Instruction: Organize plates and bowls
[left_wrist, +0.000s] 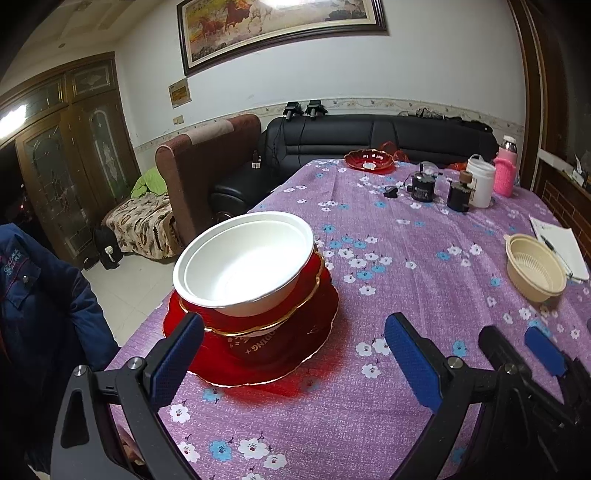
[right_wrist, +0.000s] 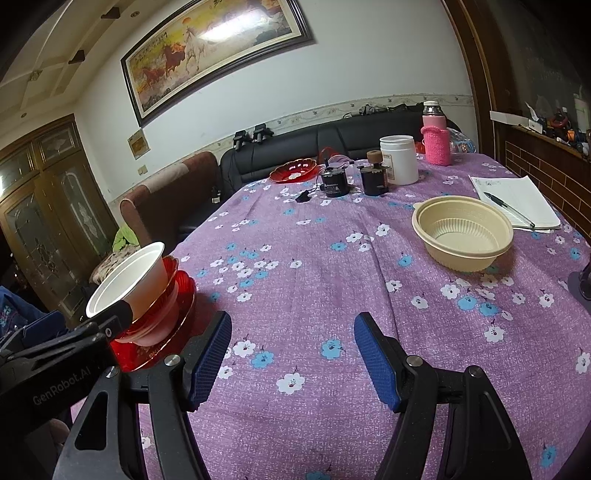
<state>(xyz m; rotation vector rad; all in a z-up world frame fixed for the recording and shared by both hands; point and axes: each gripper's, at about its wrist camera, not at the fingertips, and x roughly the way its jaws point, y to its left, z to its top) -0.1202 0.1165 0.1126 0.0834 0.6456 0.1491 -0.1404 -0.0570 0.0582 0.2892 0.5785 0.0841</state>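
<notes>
We're seeing the white bowl (left_wrist: 243, 262) sitting in the red bowl (left_wrist: 295, 295) on the red plate (left_wrist: 295, 354), at ten o'clock. Our left gripper (left_wrist: 295, 354) is hovering wide open, empty; right gripper (right_wrist: 291, 354) likewise. Cream bowl (right_wrist: 461, 232) is waiting at two o'clock on the tablecloth (right_wrist: 314, 266).

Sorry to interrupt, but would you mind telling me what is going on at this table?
A person is tidying dishes with two handheld grippers. A stack is already built at the table's edge: a white bowl sits in a red bowl on a red plate. Both the left gripper and right gripper are open and hold nothing. The left hovers just in front of the stack. A beige bowl and a small red dish are not yet stacked.
</notes>
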